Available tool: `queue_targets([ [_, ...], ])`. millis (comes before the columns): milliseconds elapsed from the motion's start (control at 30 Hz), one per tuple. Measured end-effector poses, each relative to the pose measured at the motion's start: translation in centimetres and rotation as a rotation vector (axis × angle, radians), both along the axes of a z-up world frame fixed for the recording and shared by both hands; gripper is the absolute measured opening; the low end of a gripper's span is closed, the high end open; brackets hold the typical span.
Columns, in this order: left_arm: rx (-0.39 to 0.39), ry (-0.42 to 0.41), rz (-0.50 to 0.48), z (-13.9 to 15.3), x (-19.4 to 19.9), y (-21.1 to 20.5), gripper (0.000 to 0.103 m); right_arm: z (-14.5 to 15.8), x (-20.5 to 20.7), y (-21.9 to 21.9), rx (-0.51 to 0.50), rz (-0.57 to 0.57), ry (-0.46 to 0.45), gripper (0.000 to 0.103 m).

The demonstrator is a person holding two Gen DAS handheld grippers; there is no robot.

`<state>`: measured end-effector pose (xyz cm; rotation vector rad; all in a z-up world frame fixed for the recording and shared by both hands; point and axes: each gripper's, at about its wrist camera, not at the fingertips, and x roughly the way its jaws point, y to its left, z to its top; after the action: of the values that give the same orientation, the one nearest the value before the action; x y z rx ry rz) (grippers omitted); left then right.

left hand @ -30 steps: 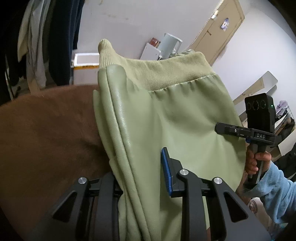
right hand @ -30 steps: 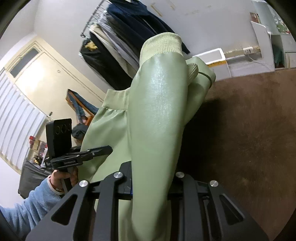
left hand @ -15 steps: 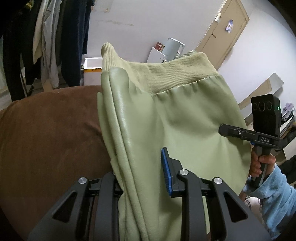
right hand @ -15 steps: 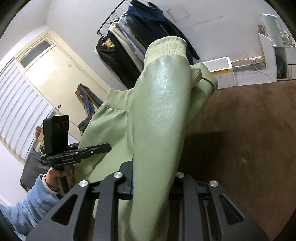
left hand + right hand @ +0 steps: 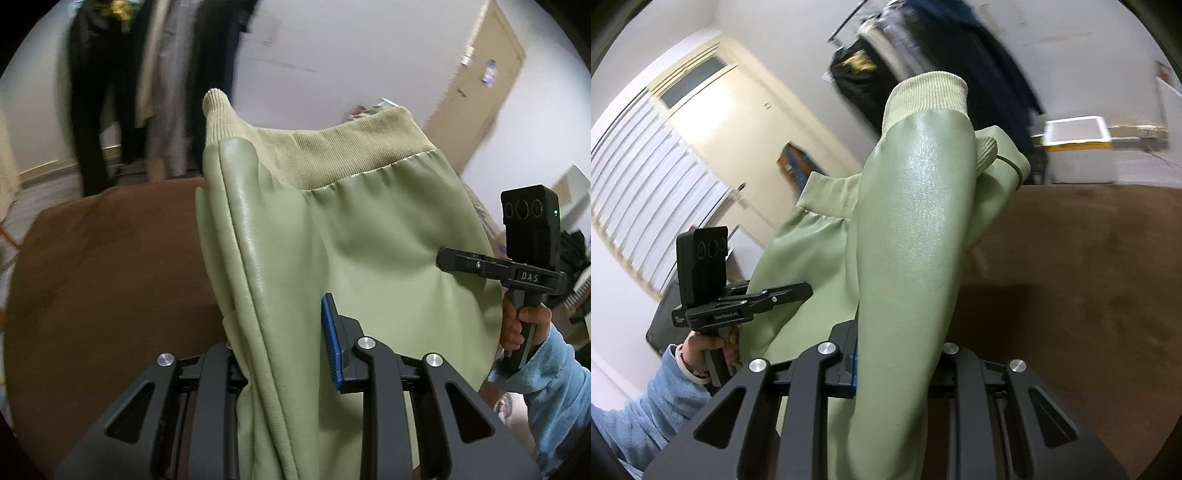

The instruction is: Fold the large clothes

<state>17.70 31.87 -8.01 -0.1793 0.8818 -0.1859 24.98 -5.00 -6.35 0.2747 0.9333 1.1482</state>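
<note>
Green jacket (image 5: 369, 236) — pinched by left tool (image 5: 280, 354) and right tool (image 5: 897, 365), suspended above the brown bed (image 5: 110, 258) — likely for laying flat.

domestic room, likely a bedroom or dressing area. evidence: a clothes rail (image 5: 923, 44) against the white wall carries dark and pale hanging garments (image 5: 155, 92); a cream panelled door (image 5: 738, 122) with a glazed panel above; a slatted window blind (image 5: 639, 192); a brown plush surface (image 5: 110, 266) in the foreground, apparently a bed or sofa.
</note>
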Motion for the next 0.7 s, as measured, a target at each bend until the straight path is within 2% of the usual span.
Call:
queue_targets([
  [200, 0.038, -0.004, 0.123, 0.7, -5.6, 6.5, 0.027, -0.1, -2.0, 9.1, 0.029, 0.141, 0.004, 0.021],
  [367, 0.050, 0.010, 0.241, -0.2, -10.8, 12.4, 0.027, -1.1, -4.5, 16.9, 0.030, 0.249, 0.028, 0.021],
  [600, 0.022, 0.036, 0.405, -4.2, -16.7, 19.9, 0.027, -4.3, -8.0, 26.6, 0.002, 0.364, 0.077, 0.022],
  [700, 0.038, 0.066, 0.438, -6.5, -16.8, 21.1, 0.027, -6.4, -9.3, 29.6, -0.042, 0.388, 0.087, 0.022],
])
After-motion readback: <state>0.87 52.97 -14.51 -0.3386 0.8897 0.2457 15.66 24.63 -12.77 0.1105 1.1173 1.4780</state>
